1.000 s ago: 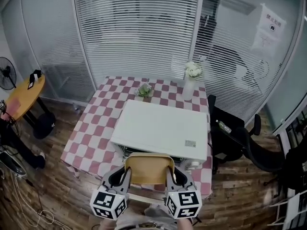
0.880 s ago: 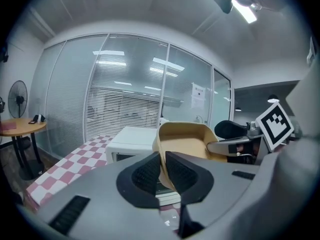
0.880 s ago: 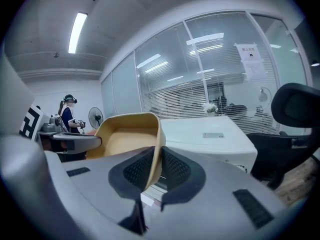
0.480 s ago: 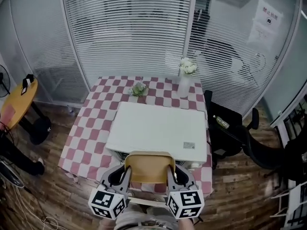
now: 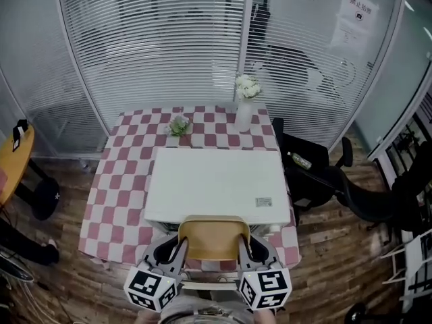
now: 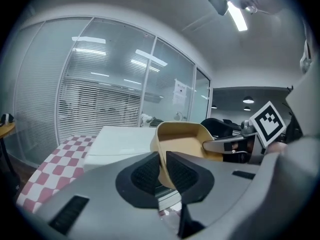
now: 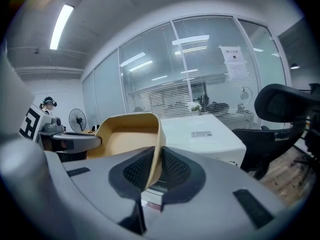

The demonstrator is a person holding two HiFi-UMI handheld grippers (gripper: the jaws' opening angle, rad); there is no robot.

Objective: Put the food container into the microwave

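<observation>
An empty tan food container (image 5: 213, 237) hangs in front of the white microwave (image 5: 217, 183), held level between both grippers. My left gripper (image 5: 178, 250) is shut on its left wall, and my right gripper (image 5: 243, 248) is shut on its right wall. In the left gripper view the container (image 6: 186, 140) rises from between the pads (image 6: 149, 172), with the microwave (image 6: 124, 139) behind it. The right gripper view shows the container (image 7: 131, 135) pinched at its rim and the microwave (image 7: 205, 137) to the right. The microwave's door side faces me, mostly hidden under the container.
The microwave stands on a red-and-white checked table (image 5: 115, 201). A white vase of flowers (image 5: 246, 106) and a small plant (image 5: 178, 125) sit at the table's far edge. Black office chairs (image 5: 324, 181) stand to the right. Glass walls with blinds (image 5: 155, 46) close the back.
The head view has shifted, so the table and microwave sit further left and higher in frame. Both grippers keep the same hold on the container.
</observation>
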